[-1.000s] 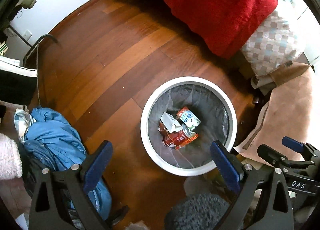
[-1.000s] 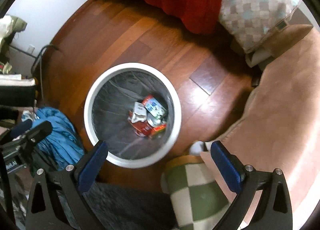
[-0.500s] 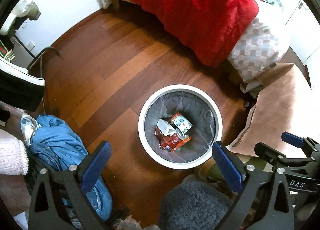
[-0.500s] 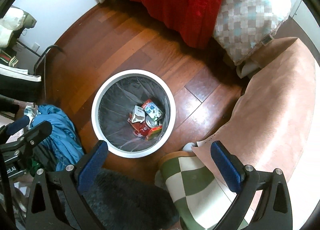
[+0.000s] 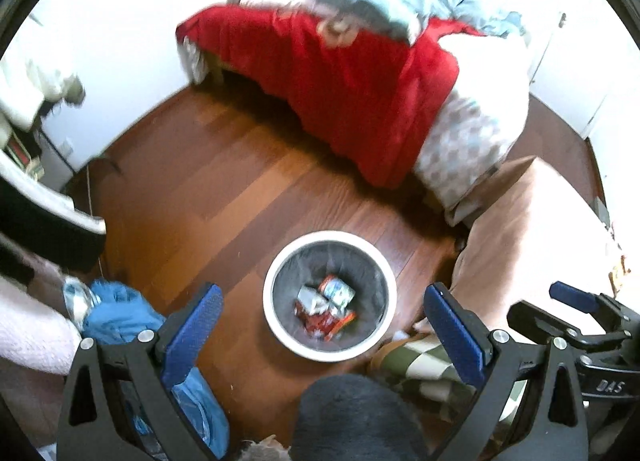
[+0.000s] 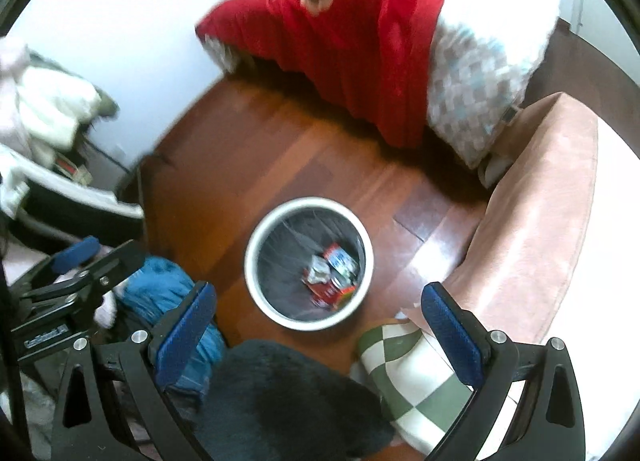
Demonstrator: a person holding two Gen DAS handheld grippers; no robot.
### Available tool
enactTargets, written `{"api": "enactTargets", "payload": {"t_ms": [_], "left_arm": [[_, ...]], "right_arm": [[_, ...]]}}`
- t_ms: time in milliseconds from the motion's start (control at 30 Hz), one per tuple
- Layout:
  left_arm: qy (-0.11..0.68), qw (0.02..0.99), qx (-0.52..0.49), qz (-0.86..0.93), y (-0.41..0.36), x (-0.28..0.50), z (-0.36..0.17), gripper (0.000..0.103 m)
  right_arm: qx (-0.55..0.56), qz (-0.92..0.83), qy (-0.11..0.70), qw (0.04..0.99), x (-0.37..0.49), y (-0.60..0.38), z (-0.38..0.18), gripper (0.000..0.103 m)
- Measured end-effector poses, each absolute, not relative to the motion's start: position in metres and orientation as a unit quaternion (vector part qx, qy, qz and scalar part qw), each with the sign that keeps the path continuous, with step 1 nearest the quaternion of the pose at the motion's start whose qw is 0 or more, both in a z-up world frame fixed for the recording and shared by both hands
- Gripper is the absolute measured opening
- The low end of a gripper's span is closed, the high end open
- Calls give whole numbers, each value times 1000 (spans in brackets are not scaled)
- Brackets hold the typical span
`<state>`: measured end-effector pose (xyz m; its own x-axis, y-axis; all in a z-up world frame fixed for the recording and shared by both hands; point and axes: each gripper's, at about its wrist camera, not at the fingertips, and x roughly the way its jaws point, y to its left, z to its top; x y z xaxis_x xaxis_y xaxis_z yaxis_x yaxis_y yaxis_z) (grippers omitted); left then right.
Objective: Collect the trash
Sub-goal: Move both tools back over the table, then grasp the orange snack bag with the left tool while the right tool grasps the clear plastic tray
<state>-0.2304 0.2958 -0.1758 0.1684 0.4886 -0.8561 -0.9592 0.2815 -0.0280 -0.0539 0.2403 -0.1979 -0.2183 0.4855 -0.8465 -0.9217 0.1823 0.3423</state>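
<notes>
Wood floor [image 5: 224, 197] w/ white bin [image 5: 329, 295] holding cans/wrappers [image 5: 325, 307]; left gripper [image 5: 325, 323] & right gripper [image 6: 320, 319] above it, both jaws spread, empty.

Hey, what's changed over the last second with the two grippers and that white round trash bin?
Both the left gripper and right gripper have pulled up and away from the white round trash bin, which now looks smaller, with more of the red blanket showing. Both stay open and empty; the crumpled wrappers remain inside.

Glossy wood floor [image 6: 288, 149], smooth white bin [image 6: 256, 285] with plastic liner, soft red blanket [image 5: 352, 89].
</notes>
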Motion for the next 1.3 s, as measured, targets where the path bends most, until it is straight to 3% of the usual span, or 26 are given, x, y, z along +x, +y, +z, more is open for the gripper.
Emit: {"api": "enactTargets", "payload": {"t_ms": [200,367,500,733,900,1067,1133,1200,1300], "left_arm": [[359,752,-269,484,279,-169,-124,103],[373,785,-246,428,253,-76,-120,103],[404,799,-242,375,222,15,-152,103],[502,776,-237,299,168,156,-253,103],[548,759,-210,281,138,216,-294,103],[561,759,-185,275,134,249,-301,103],[563,760,-173,274,133,259,-300,103],[561,765,-163,271,133,273,-298,103],[557,773,-150,264,134,295,-292,103]], "right_arm": [[-160,593,488,621,9,194,-140,103],[-178,531,487,670,93,142,-131,103],[-230,441,512,701,185,90,-164,103],[-300,307,576,696,331,18,-252,103],[-326,296,605,663,387,0,-302,103],[-311,308,617,655,413,-6,-328,103],[-295,315,626,650,417,-7,-337,94],[-288,317,630,648,420,-10,-342,70],[-269,313,633,655,428,-22,-338,66]]}}
